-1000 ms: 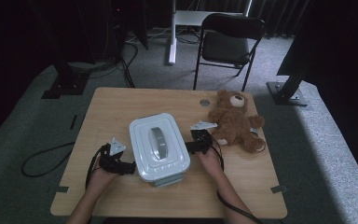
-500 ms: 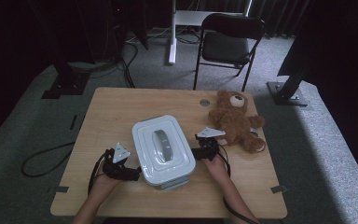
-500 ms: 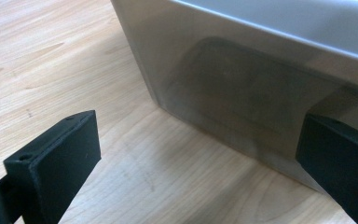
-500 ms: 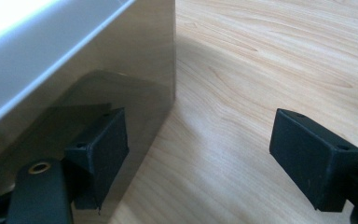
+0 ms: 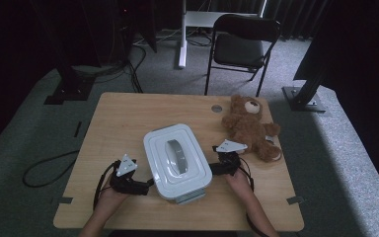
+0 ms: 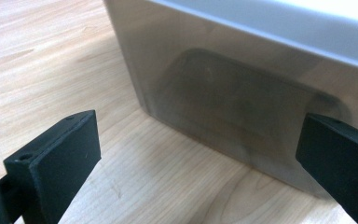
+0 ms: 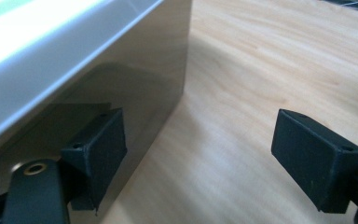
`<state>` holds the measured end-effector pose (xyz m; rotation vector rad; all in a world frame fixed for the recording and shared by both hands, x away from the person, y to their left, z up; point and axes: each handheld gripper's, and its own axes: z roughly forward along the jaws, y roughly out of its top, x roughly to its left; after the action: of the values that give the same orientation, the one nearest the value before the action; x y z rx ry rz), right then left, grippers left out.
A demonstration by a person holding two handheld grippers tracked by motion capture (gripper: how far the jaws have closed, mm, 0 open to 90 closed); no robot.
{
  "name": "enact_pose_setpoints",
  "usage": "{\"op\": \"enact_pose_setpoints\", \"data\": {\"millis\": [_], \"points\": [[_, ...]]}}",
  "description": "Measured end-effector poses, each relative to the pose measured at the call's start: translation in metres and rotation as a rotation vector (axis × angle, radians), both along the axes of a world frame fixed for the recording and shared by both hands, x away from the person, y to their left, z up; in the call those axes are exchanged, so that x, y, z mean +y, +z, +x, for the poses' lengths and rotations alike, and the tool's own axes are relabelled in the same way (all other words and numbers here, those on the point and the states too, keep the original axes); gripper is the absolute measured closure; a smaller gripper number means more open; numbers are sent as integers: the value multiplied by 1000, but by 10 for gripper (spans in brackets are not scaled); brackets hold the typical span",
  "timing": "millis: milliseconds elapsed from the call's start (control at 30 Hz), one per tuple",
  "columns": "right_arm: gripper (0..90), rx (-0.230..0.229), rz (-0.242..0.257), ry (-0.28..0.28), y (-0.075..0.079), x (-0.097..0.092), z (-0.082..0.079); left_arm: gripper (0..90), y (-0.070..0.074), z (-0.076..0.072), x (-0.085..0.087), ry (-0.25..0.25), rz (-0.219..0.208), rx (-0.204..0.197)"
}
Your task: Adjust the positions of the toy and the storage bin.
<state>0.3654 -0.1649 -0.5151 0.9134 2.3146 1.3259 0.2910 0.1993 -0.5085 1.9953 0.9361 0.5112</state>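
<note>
Now | lidded box (image 5: pixel 177 160) between left gripper (image 5: pixel 145 186), right gripper (image 5: pixel 212 168) | both spread apart

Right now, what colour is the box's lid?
The lid is white with a grey handle; the high view shows it best.

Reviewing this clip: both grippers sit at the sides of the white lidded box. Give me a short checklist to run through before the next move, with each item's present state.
1. Left gripper open: ok, its jaws stand wide apart facing the box wall in the left gripper view.
2. Right gripper open: ok, jaws spread, one close by the box's side.
3. Grippers on opposite sides of the white box: ok in the high view.
4. Lid seated on the box: ok, it lies flat with its handle on top.
5. Jaws touching the box walls: cannot tell.
6. Teddy bear out of the way: ok, it lies apart from the box, beyond the right gripper.
</note>
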Motion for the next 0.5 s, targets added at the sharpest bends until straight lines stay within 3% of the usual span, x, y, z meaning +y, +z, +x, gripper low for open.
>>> {"op": "enact_pose_setpoints", "data": {"millis": [100, 233, 300, 500], "points": [[152, 17, 2, 24, -4, -7, -7, 5, -1, -1, 7, 9, -5, -2], [141, -5, -9, 15, -10, -16, -16, 5, 0, -4, 13, 23, -5, 19], [136, -5, -7, 0, -13, -22, -19, 5, 1, -7, 15, 17, -15, -2], [131, -25, -2, -75, -21, -44, -31, 5, 2, -9, 25, 59, 2, 54]]}}
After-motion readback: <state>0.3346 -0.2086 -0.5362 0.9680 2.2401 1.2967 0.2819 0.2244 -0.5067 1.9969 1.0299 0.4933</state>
